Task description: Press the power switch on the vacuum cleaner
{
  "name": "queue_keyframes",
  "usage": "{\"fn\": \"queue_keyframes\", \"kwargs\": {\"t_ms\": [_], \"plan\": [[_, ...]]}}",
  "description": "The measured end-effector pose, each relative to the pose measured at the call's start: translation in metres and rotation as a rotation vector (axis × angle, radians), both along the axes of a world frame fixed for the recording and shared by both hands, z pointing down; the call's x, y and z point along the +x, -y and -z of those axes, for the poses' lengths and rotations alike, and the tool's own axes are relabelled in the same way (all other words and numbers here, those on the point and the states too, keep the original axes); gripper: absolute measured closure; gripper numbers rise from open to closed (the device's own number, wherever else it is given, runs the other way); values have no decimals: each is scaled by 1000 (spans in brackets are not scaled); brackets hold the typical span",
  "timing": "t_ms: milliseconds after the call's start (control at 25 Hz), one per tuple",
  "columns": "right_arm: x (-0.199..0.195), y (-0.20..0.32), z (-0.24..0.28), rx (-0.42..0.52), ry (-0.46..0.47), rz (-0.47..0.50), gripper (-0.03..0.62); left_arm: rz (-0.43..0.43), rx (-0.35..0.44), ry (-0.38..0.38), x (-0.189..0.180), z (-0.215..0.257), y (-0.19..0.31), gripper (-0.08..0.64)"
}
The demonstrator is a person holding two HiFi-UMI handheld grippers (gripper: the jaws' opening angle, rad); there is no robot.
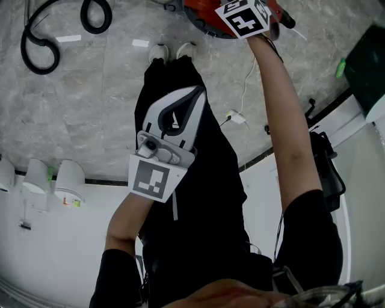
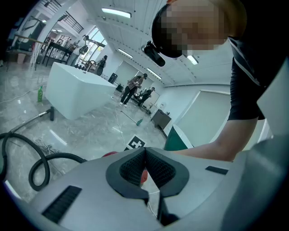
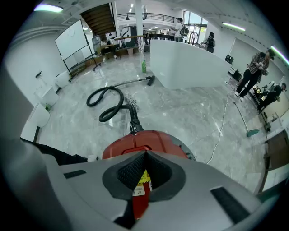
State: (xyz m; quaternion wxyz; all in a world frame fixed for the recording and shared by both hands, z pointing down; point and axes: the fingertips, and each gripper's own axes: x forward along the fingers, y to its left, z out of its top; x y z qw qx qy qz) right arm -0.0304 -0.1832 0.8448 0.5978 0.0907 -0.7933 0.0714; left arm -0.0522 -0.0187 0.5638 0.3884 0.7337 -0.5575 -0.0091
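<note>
Reaching far out toward 12 o'clock in the head view, the right gripper [image 1: 252,15] sits over the red vacuum cleaner [image 1: 204,13] on the marble floor [image 1: 102,90]. Whether it touches the red shell cannot be told. In the right gripper view its jaws are closed, tips meeting with nothing between them. The vacuum cleaner's domed top lies directly beyond those tips, at 12 o'clock from them. A yellow label [image 3: 143,177] shows through the gap behind the tips. The power switch itself cannot be picked out.

From the vacuum cleaner's far side a black hose [image 3: 110,101] loops away over the floor toward 11 o'clock.

The left gripper [image 1: 195,91] is held close to the person's body near the middle of the head view, well apart from the vacuum cleaner, with its jaws pointing toward 1 o'clock. In the left gripper view these jaws are also shut tip to tip and hold nothing. A sliver of red shows through the gap behind them.

A white cable [image 1: 248,84] trails across the floor at 1 o'clock from the left gripper.
</note>
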Motion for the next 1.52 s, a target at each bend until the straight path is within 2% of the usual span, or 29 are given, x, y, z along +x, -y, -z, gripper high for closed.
{"fn": "queue_keyframes", "kwargs": {"t_ms": [160,360,560,1080,1160,1280,1520], "plan": [[-1,1,-2,-5,-18,24,575,19,-21,-16,3,-2,-4,541],[-2,1,-5,1,-61,116,575,11,-29,-27,5,-4,-7,541],[-1,0,-6,-10,-59,117,575,38,-17,-22,-1,-3,-2,541],[-1,0,-5,72,-44,144,575,17,-16,-17,6,2,-13,541],[-1,2,-2,76,-32,125,575,23,-12,-13,4,5,-14,541],[-1,6,5,70,13,47,575,31,-11,-6,0,8,-19,541],[-9,4,31,6,176,-149,575,45,-5,6,0,12,-31,541]]}}
